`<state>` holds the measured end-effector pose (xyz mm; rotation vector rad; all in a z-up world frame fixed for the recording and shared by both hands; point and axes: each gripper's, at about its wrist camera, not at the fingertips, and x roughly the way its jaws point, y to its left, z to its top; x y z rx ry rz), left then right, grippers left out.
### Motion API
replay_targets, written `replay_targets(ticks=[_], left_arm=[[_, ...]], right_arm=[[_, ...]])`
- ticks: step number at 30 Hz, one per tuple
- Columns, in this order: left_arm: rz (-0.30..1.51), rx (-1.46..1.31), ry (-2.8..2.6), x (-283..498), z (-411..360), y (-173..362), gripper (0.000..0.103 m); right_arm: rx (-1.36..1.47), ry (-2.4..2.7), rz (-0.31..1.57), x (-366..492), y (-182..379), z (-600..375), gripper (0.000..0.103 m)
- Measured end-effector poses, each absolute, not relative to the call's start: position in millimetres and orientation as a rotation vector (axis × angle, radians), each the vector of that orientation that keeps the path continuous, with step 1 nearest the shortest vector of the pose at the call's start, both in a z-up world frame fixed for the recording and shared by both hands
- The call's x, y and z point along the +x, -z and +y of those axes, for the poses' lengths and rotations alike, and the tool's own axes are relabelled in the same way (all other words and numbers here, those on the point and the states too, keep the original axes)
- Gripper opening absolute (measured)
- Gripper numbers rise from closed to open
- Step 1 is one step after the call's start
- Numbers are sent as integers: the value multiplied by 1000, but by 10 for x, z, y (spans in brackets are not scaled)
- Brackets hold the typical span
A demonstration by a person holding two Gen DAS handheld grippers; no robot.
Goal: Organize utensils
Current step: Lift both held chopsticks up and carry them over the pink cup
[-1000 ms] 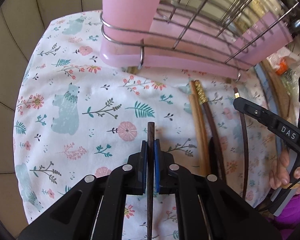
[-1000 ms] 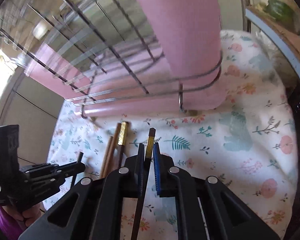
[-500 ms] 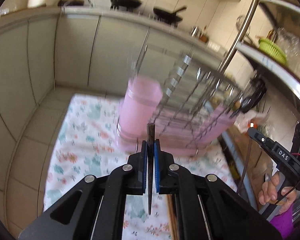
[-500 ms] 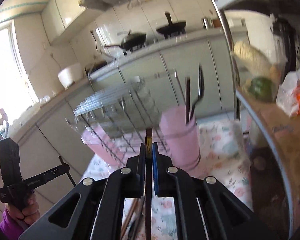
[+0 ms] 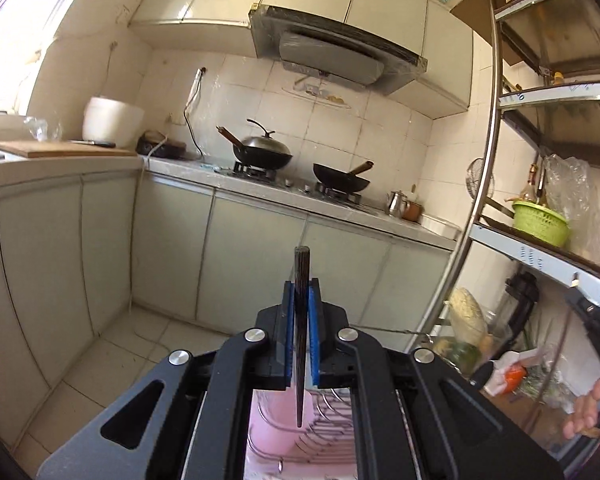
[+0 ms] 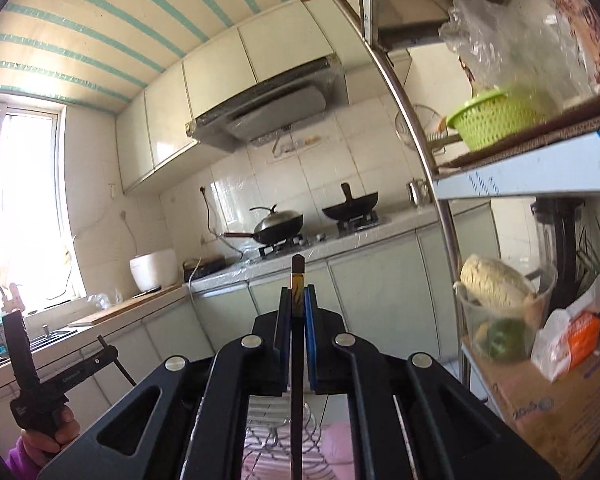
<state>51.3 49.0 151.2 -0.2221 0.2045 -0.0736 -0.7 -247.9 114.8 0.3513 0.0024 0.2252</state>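
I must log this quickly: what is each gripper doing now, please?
Left gripper: closed on a plain dark chopstick.
Right gripper: closed on a gold-banded dark chopstick.

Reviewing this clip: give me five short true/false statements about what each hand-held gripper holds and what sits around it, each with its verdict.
1. The left hand-held gripper is shut on a dark chopstick. True.
2. The right hand-held gripper is empty. False: it is shut on a gold-banded chopstick.
3. Two black woks sit on the stove. True.
4. The basket on the shelf is red. False: it is green.
5. The pink holder stands above the left hand-held gripper. False: it shows below, through the gripper's frame.
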Motion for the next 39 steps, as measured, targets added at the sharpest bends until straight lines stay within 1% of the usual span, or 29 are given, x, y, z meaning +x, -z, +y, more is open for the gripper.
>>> replay_targets(ticks=[5,10,15,18,27,33,39], left_arm=[[237,-176,56,762,368,-1308,6],[303,-140,73,830,289,-966,6],[374,-130,74,855,261,-611,6],[400,-142,58,904,300,-492,6],[408,-183,53,951,441,-414,6],[426,-190,56,1002,456,-350,6],[443,-199,57,1023,477,-304,6]], right_arm=[[340,-197,-28,86,-1213,-2505,6],[323,-175,-56,197,-1220,-2506,6],[289,-133,-129,240,-1251,-2476,6],[260,-99,-172,283,-1242,-2448,6],[255,-58,-238,537,-1130,-2413,6],[250,-42,-191,760,-940,-2408,6],[287,-46,-139,671,-738,-2441,6]])
